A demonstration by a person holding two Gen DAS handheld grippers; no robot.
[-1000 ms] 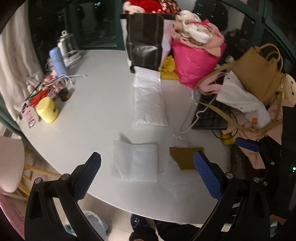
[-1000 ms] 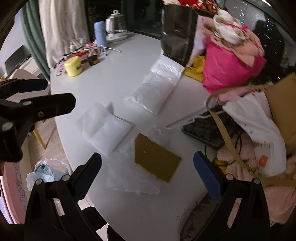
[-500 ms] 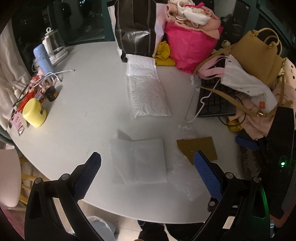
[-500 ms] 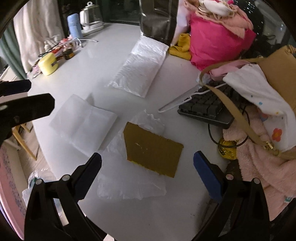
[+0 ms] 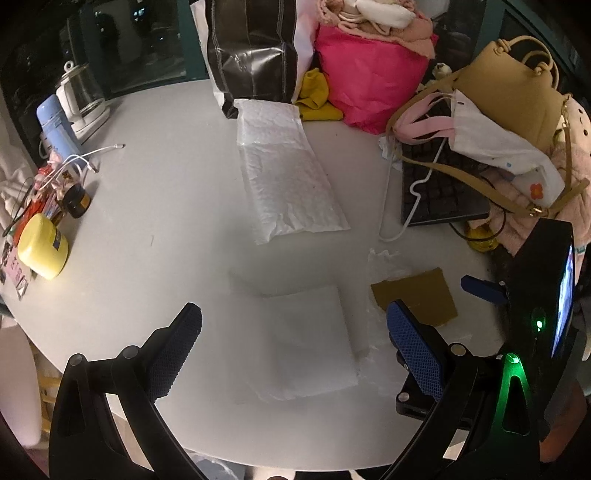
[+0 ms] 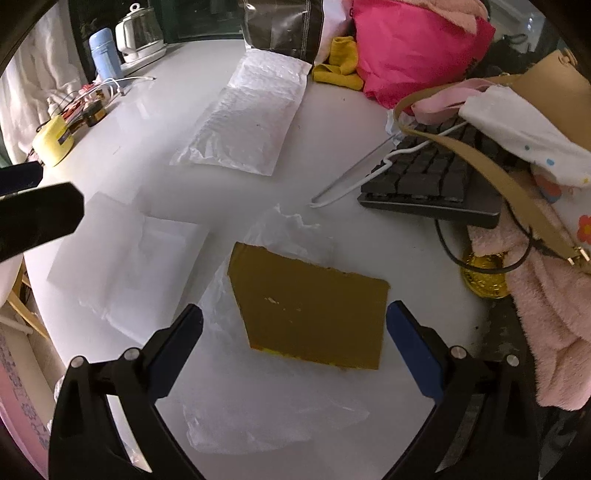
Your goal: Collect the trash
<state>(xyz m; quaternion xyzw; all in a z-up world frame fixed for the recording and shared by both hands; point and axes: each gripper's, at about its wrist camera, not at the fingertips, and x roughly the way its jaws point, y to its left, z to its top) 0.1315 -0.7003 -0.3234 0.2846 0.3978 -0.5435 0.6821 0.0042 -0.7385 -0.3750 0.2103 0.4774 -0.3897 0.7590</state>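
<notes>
Both grippers poised over loose trash at the counter's near edge.

The right gripper (image 6: 293,334), jaws spread and empty, hovered over the brown cardboard piece (image 6: 308,310), which lay on clear plastic film (image 6: 266,406). The left gripper (image 5: 293,347), likewise spread, stood above the white foam sheet (image 5: 303,347). Advised: lower squarely, pinching cardboard and film together by one edge.

In the right wrist view, a piece of cardboard (image 6: 310,314) lies at the centre on a plastic bag (image 6: 266,406). A folded foam sheet (image 6: 125,266) sits left of it, a bubble mailer (image 6: 247,122) above it, and a keyboard (image 6: 436,181) at upper right. A kettle (image 6: 138,33) stands at the table's (image 6: 177,192) upper-left edge.
</notes>
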